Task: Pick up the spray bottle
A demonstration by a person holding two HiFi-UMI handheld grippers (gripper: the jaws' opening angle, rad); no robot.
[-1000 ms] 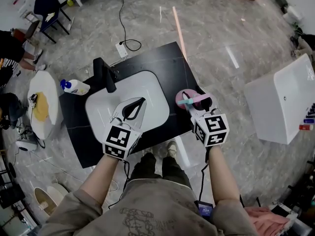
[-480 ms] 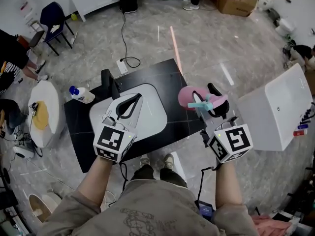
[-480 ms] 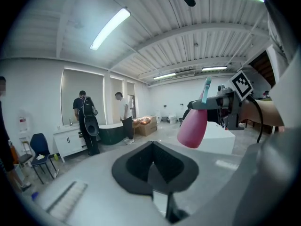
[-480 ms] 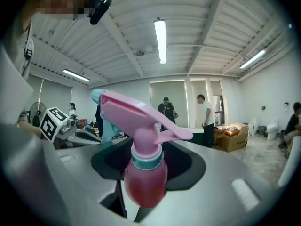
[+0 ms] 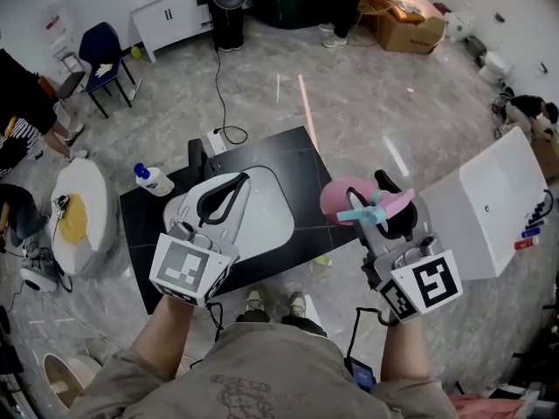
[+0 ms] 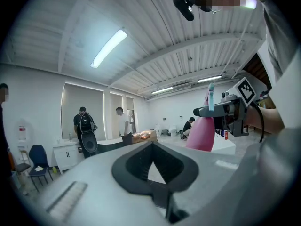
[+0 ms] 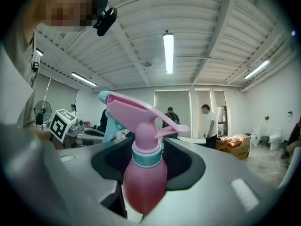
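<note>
The spray bottle [image 7: 143, 173] has a pink body, a teal collar and a pink head with a teal trigger. It is clamped by the neck in the right gripper [image 7: 146, 160], held in the air by the black counter's [image 5: 293, 151] right edge. The left gripper [image 6: 153, 168], jaws together on nothing, hangs over the white sink [image 5: 271, 225]. A blue-capped bottle [image 5: 154, 180] stands at the counter's left corner. Grey floor [image 5: 367, 103] lies open beyond.

The left hand-held gripper [image 5: 234, 187] and right hand-held gripper [image 5: 385, 197] are pale grey with black jaws, checkered marker cubes [image 5: 188, 269] and black cables [image 5: 357, 326]. The person wears a grey printed top [image 5: 262, 369].
</note>
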